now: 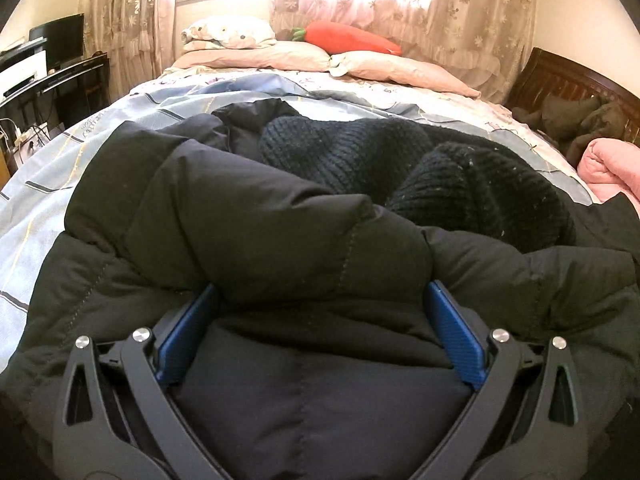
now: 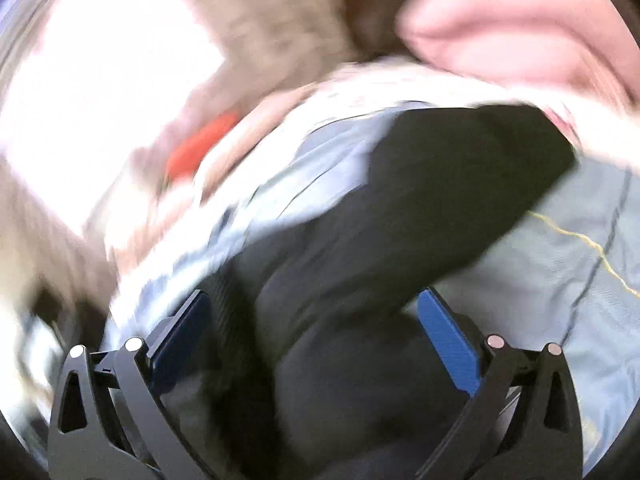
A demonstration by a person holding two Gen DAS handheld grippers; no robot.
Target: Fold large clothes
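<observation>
A black puffer jacket (image 1: 248, 216) lies spread on the bed (image 1: 80, 152), a black knitted garment (image 1: 400, 164) bunched on the part of the jacket nearer the pillows (image 1: 256, 56); the left gripper (image 1: 322, 304) has its blue pads spread wide, a padded fold of the jacket bulging between them. The right wrist view is blurred; the right gripper (image 2: 316, 312) is likewise spread, black jacket fabric between its pads, pale blue bedding just beside the jacket.

The jacket (image 1: 240, 216) lies on the bed (image 1: 60, 184) with a knit sweater (image 1: 400, 160) on it, pillows (image 1: 280, 56) behind, a desk (image 1: 60, 80) left.
</observation>
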